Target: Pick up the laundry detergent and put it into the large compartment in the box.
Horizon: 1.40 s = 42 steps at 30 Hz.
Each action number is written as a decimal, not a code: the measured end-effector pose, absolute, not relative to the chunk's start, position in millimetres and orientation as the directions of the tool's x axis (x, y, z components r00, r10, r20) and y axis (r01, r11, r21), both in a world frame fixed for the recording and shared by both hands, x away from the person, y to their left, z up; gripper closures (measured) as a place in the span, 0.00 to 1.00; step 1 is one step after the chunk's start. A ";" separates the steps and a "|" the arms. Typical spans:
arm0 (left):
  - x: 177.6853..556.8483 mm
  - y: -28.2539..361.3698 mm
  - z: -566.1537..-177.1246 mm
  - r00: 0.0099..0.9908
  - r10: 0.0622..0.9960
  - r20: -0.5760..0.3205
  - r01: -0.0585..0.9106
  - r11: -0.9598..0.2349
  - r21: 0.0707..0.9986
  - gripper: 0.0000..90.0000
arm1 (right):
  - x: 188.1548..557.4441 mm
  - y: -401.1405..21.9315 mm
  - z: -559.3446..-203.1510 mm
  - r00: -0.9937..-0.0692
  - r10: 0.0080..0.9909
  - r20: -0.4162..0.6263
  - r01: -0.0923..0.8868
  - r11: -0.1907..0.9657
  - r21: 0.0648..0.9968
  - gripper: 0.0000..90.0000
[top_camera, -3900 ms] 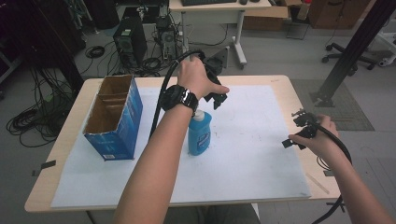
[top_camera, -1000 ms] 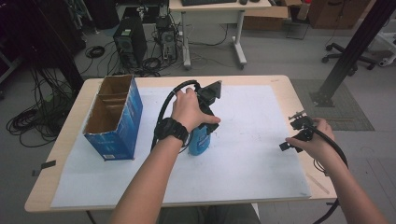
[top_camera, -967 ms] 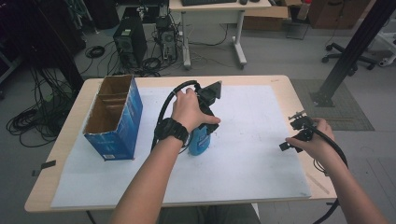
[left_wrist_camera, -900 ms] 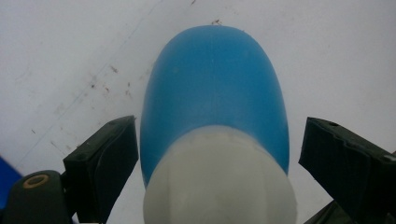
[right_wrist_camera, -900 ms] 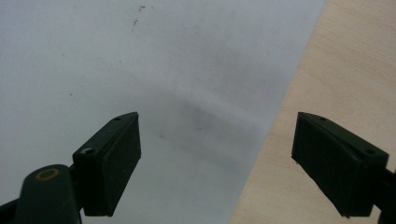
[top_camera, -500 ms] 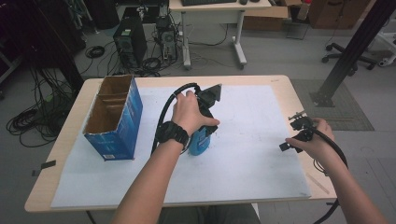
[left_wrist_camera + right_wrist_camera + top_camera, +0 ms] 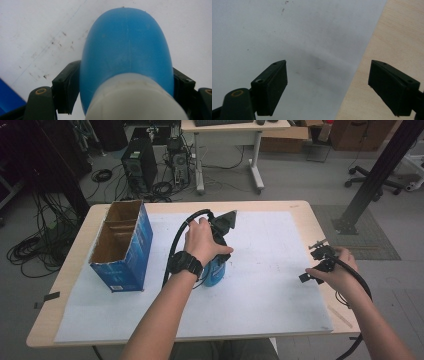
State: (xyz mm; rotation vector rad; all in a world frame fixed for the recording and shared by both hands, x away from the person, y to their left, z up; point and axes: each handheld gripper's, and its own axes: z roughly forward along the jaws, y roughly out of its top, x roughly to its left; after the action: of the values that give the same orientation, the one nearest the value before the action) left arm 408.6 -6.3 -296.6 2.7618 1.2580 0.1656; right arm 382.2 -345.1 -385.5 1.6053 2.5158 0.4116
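The left gripper (image 7: 216, 251) has just been closing its fingers onto the upright blue plastic bottle (image 7: 126, 47), ready to lift it toward the box at nine o'clock; the right gripper (image 7: 328, 87) idles with fingers wide.

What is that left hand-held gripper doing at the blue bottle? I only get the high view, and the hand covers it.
Observer: The left hand-held gripper has just been closing its jaws with the blue bottle between them, below the white cap. Both pads look pressed on its sides.
Operator: And the one at the right edge?
Observer: The right hand-held gripper has its jaws wide open, with nothing between them.
Operator: What lies under it?
Observer: The edge of the white sheet, where the bare wooden tabletop begins.
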 end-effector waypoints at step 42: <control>409.0 -7.6 -291.0 0.629 0.777 0.023 0.772 -0.628 0.096 0.42 | 381.7 -345.1 -384.1 -0.428 0.903 0.029 0.867 0.401 0.295 0.18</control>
State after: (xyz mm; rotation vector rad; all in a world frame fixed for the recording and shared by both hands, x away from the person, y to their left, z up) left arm 409.0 -7.6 -291.0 2.7652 1.3167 0.0948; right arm 381.7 -345.1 -384.1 1.5988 2.5140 0.4035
